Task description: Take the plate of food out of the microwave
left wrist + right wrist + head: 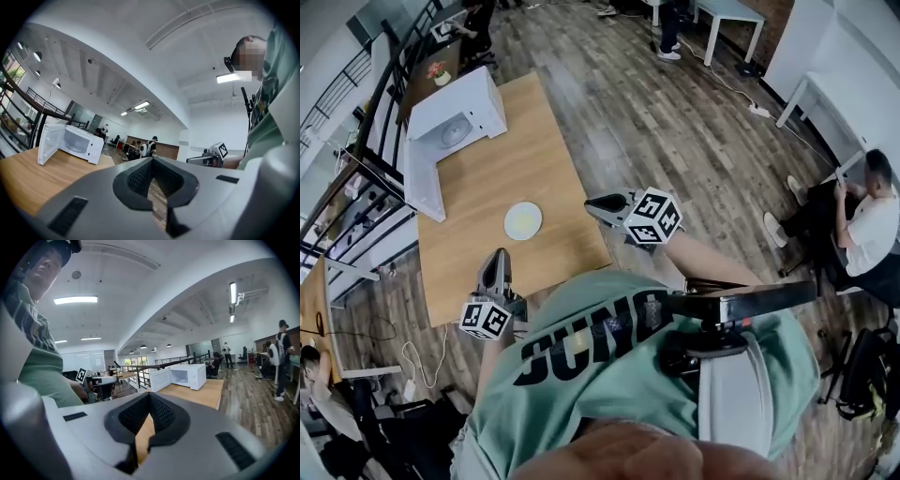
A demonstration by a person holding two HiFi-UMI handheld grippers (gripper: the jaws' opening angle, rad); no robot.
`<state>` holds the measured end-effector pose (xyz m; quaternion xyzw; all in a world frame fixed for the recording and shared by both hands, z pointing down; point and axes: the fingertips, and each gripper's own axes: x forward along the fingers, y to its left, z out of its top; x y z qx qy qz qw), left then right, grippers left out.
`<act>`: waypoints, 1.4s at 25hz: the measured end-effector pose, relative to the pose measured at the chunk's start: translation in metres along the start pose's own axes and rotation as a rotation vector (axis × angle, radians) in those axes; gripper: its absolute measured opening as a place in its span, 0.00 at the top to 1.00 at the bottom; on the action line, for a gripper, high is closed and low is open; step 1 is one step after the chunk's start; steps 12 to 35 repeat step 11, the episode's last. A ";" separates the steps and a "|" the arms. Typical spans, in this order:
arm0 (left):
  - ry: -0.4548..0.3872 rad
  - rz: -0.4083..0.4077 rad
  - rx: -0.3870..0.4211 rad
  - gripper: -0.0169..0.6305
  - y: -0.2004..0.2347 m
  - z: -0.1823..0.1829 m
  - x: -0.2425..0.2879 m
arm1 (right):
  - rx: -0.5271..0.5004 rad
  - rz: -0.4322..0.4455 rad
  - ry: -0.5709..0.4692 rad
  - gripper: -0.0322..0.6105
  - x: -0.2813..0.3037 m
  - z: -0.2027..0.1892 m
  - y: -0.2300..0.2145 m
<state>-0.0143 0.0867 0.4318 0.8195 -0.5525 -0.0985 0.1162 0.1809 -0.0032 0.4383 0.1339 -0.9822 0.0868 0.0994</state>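
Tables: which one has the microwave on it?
The long wooden table, with the open white microwave at its far end; the white tables have none.

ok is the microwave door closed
No, in the head view the microwave stands with its door swung wide open over the wooden table, so the white inside shows.

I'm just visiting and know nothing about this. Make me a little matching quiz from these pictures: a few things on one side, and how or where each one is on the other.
Things:
1. microwave door
2. plate
3. right hand-held gripper

States:
A. shut, holding nothing
B. swung open
C. lying on the wooden table, outside the microwave

Pairs: 1-B; 2-C; 3-A
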 end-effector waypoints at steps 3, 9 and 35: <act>0.012 0.022 0.023 0.97 -0.022 -0.004 0.000 | 0.001 0.026 -0.002 0.94 -0.021 -0.005 -0.002; 0.026 0.028 0.022 0.97 -0.039 -0.014 0.015 | 0.013 0.029 -0.016 0.94 -0.045 -0.008 -0.017; 0.023 0.025 0.020 0.97 -0.044 -0.017 0.020 | 0.015 0.035 -0.018 0.94 -0.048 -0.011 -0.019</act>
